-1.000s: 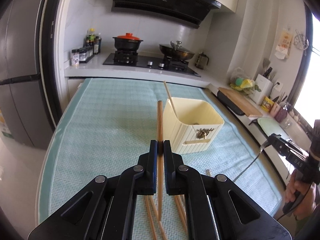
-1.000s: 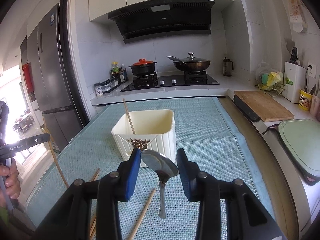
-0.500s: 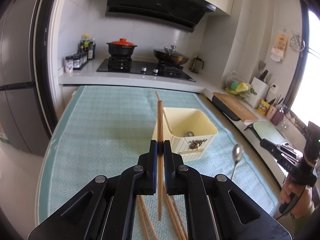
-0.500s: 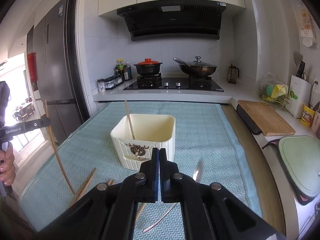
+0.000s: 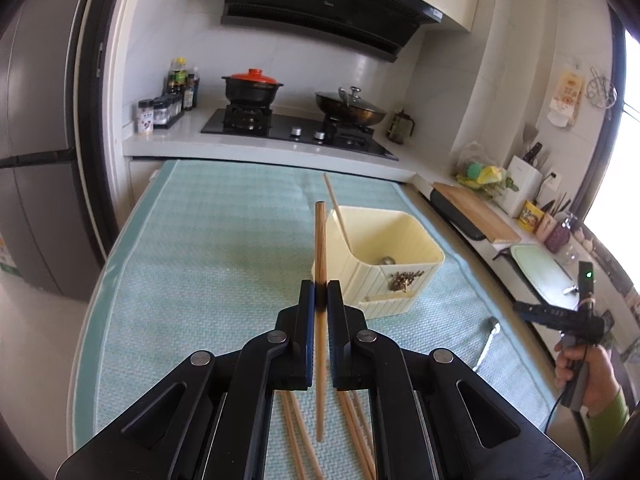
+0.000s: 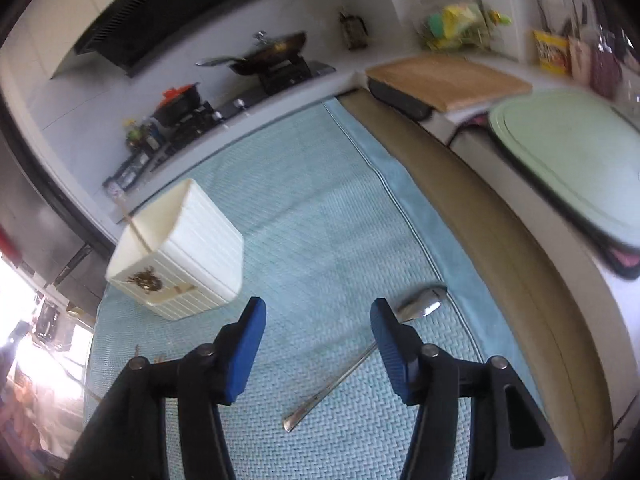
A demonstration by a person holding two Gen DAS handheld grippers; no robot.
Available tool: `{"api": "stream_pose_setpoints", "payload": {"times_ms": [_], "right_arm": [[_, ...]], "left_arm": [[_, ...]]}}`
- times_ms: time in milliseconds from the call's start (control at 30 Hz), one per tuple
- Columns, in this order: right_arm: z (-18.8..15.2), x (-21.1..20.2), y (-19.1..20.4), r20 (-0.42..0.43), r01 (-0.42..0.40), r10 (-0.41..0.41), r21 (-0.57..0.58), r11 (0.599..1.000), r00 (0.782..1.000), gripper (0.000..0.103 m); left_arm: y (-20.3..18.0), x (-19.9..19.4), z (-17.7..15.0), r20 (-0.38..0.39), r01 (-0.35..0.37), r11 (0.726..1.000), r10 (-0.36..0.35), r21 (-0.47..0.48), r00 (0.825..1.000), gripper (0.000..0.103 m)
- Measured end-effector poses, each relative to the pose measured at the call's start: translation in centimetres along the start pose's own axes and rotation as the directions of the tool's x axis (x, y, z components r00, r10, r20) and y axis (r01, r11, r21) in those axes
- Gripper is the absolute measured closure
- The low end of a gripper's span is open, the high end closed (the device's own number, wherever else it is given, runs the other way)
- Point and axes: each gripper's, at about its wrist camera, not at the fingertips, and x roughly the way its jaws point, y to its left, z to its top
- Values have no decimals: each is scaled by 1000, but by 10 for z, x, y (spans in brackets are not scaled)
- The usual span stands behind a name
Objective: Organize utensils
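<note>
My left gripper (image 5: 320, 292) is shut on a wooden chopstick (image 5: 320, 248), held upright just left of the cream utensil box (image 5: 400, 280). The box holds one leaning chopstick (image 5: 338, 212) and a spoon bowl (image 5: 387, 260). Several chopsticks (image 5: 356, 432) lie on the mat below the gripper. My right gripper (image 6: 318, 320) is open and empty, tilted, low over the mat. A metal spoon (image 6: 360, 356) lies on the mat between and just past its fingers, its bowl by the right finger. The box (image 6: 180, 264) stands to its far left.
A teal mat (image 5: 208, 248) covers the table. A stove with a red-lidded pot (image 5: 252, 88) and a wok (image 5: 350, 106) is at the back. A wooden cutting board (image 6: 448, 76) and a green board (image 6: 568, 152) lie on the right counter.
My right gripper has opened, tilted and dropped toward the mat; the spoon now lies on the mat. My left gripper still holds the chopstick and has moved little.
</note>
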Motion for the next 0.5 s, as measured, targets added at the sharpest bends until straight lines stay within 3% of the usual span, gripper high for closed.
{"api": "stream_pose_setpoints", "payload": {"times_ms": [100,200,267,367,500], "right_arm": [[-7,28,-30,-101,-8,19,111,994,995,46],[-14,49,-49,-150,6,24,201,980,988,46],[-19,56,-60,-155,33,7,256,966,988,47],[-21,66,-67,-136,11,33,315,949,990,47],[-11,76,-66,-106,56,-21,336,940,994,50]], "left_arm": [[-1,5,-2,-11,2,1000,-2,1,1000,99],[-1,8,-4,-20,4,1000,-4,0,1000,99],[-1,9,-6,-25,3,1000,-3,1,1000,99],[0,11,-8,-34,-1,1000,1,2,999,99],[2,14,-8,-44,1,1000,-2,-3,999,99]]}}
